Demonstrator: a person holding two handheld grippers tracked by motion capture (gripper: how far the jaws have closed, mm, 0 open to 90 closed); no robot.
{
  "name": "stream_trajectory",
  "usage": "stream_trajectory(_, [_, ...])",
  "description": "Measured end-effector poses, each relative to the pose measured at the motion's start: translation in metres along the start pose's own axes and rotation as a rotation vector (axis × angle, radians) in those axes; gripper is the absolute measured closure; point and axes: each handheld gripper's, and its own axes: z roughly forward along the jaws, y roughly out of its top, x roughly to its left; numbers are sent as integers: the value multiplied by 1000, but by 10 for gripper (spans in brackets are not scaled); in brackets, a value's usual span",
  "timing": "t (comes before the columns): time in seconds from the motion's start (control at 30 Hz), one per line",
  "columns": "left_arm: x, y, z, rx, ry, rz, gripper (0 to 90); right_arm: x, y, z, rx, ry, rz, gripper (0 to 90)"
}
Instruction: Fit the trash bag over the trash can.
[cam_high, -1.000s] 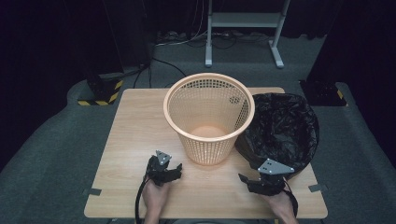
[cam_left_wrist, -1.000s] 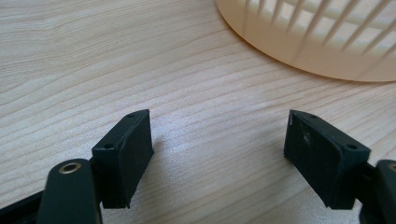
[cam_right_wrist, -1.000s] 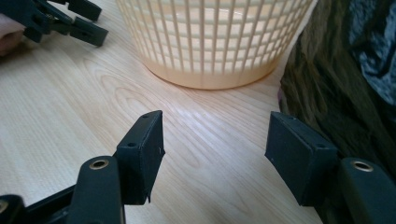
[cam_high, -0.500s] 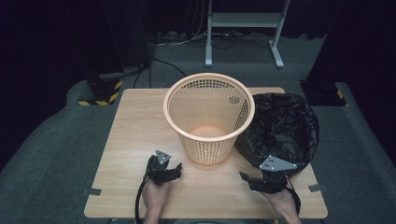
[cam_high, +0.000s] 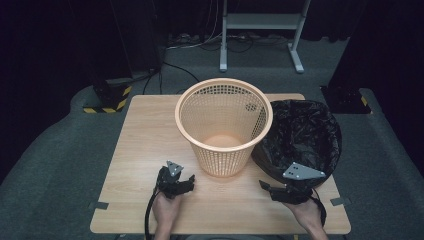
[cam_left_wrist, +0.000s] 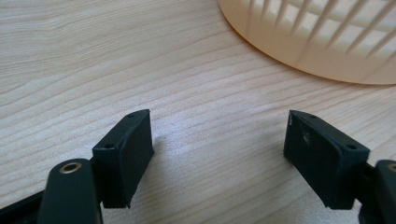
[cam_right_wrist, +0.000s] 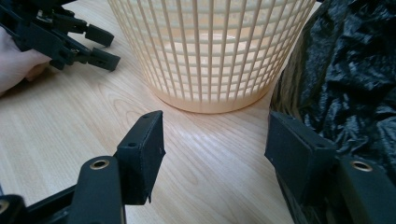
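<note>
An orange mesh wastebasket (cam_high: 223, 122) stands upright in the middle of the wooden table (cam_high: 145, 135). A crumpled black plastic bag (cam_high: 305, 137) lies against its right side. My left gripper (cam_high: 186, 183) rests low on the table in front of the basket's left, open, with bare wood between its jaws (cam_left_wrist: 219, 140). My right gripper (cam_high: 266, 187) hovers just above the table at the front right, open and empty (cam_right_wrist: 215, 140), pointing at the basket's base (cam_right_wrist: 210, 100) with the bag (cam_right_wrist: 355, 79) beside its right jaw. The left gripper (cam_right_wrist: 100, 46) appears far off in the right gripper view.
A white metal stand (cam_high: 260, 30) and cables lie on the grey floor beyond the table. A black post with yellow-black striped base (cam_high: 107, 97) stands at the table's far left corner. Bare wood spans the table's left side and front edge.
My right gripper has lifted slightly off the table. The left gripper, the basket and the bag have stayed put.
</note>
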Motion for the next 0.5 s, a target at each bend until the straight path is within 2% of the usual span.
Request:
stream_trajectory(0.3, [0, 0, 0, 0, 0, 0, 238, -9, 9, -14, -42, 11, 28, 376])
stream_trajectory(0.33, [0, 0, 0, 0, -1, -1, 238, -12, 11, -17, -56, 29, 42, 375])
stream_trajectory(0.5, [0, 0, 0, -2, -1, -5, 238, -16, 13, -21, -71, 17, 50, 379])
